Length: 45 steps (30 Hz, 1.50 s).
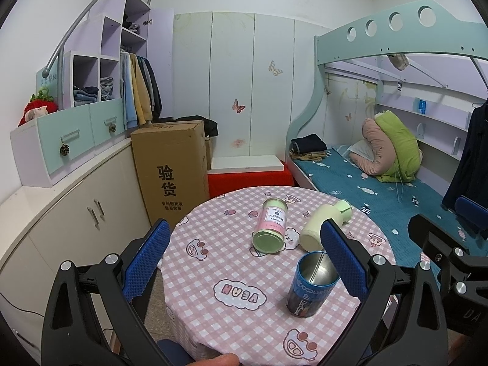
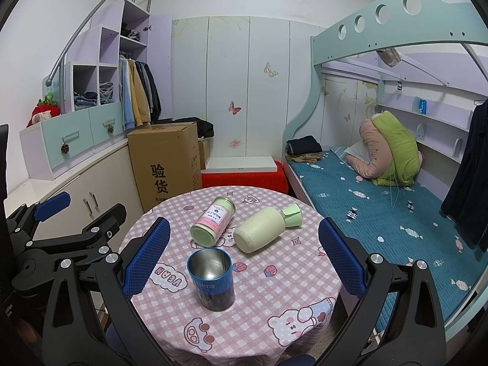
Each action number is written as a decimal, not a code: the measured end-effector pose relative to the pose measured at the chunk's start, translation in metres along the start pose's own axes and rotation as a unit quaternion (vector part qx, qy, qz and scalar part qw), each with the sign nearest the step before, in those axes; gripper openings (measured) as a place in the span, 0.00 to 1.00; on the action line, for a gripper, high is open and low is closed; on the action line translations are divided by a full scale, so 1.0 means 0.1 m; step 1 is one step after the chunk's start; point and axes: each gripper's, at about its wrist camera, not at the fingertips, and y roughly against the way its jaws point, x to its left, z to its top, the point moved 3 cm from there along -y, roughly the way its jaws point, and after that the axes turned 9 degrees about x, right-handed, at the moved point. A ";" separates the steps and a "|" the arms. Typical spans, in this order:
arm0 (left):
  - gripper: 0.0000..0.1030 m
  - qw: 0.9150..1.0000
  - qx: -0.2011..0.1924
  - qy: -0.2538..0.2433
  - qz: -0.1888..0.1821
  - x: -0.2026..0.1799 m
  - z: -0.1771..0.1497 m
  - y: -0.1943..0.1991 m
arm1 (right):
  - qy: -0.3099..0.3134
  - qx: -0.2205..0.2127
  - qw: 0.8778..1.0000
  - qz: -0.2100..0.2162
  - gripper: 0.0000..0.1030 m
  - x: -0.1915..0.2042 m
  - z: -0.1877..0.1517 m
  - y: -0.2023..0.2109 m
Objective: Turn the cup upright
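Pink checked bench carries the blue cup upright, mouth up; both grippers' jaws gape wide, empty. Flip looks done; next, withdraw.

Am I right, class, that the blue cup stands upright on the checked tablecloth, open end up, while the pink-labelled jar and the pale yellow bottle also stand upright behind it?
Not quite. The blue cup does stand upright, open end up, on the checked tablecloth, but the pink-labelled jar and the pale yellow bottle lie on their sides behind it. The right wrist view shows this plainly.
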 end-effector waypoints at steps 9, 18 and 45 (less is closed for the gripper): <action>0.92 1.000 0.001 0.000 0.000 -0.01 0.00 0.00 | 0.000 0.000 1.000 0.000 0.95 0.00 0.00 0.00; 0.92 1.000 0.001 0.000 0.001 -0.01 -0.01 0.00 | -0.001 0.001 1.000 0.000 0.95 -0.01 -0.01 -0.02; 0.92 1.000 -0.006 -0.003 0.006 0.01 -0.04 0.01 | -0.001 0.001 1.000 0.000 0.95 0.00 0.01 0.00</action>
